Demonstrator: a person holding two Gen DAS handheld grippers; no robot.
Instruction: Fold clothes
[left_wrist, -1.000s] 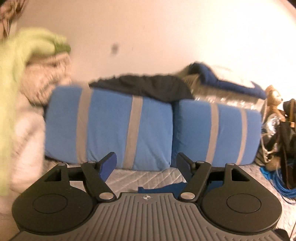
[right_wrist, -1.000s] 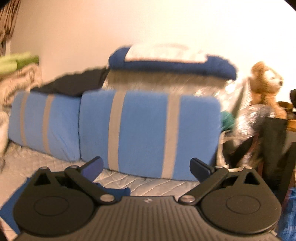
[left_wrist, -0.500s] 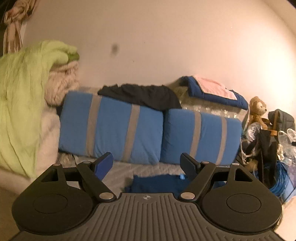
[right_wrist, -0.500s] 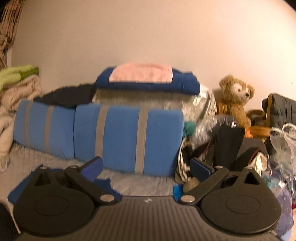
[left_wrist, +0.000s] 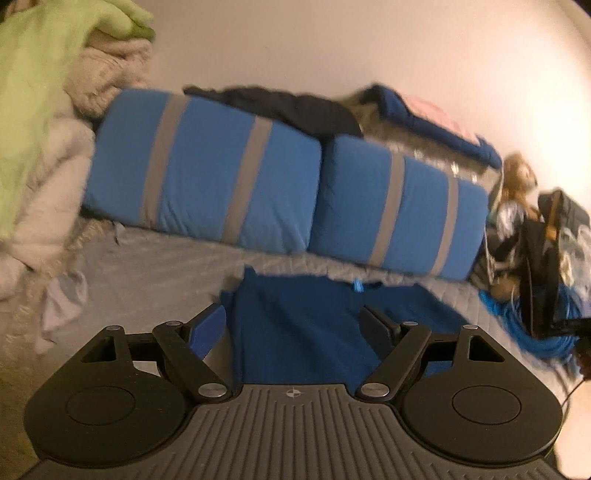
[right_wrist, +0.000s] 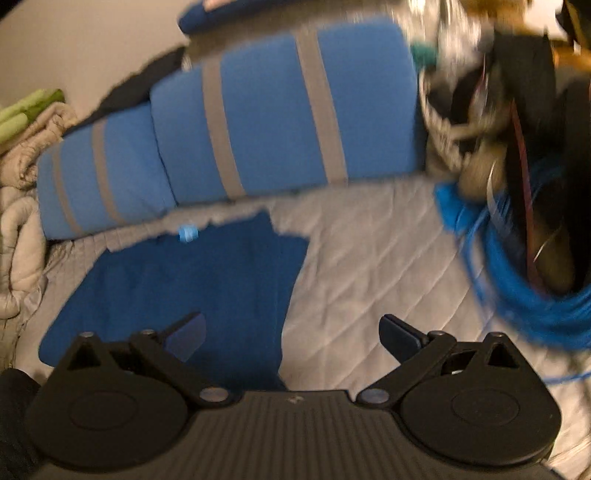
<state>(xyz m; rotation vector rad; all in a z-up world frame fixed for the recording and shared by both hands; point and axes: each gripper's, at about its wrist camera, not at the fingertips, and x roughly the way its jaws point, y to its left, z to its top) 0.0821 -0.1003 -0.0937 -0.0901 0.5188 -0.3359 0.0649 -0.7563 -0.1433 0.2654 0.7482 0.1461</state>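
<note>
Just ahead of tool (left_wrist: 293, 325): shirt (left_wrist: 295, 325)

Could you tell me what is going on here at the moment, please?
A person is folding clothes with a handheld gripper in each hand. A dark blue garment lies spread on the grey quilted bed cover, in front of two blue pillows with grey stripes. The left gripper and right gripper are both open above the garment and hold nothing. No fold has been started yet.
</note>
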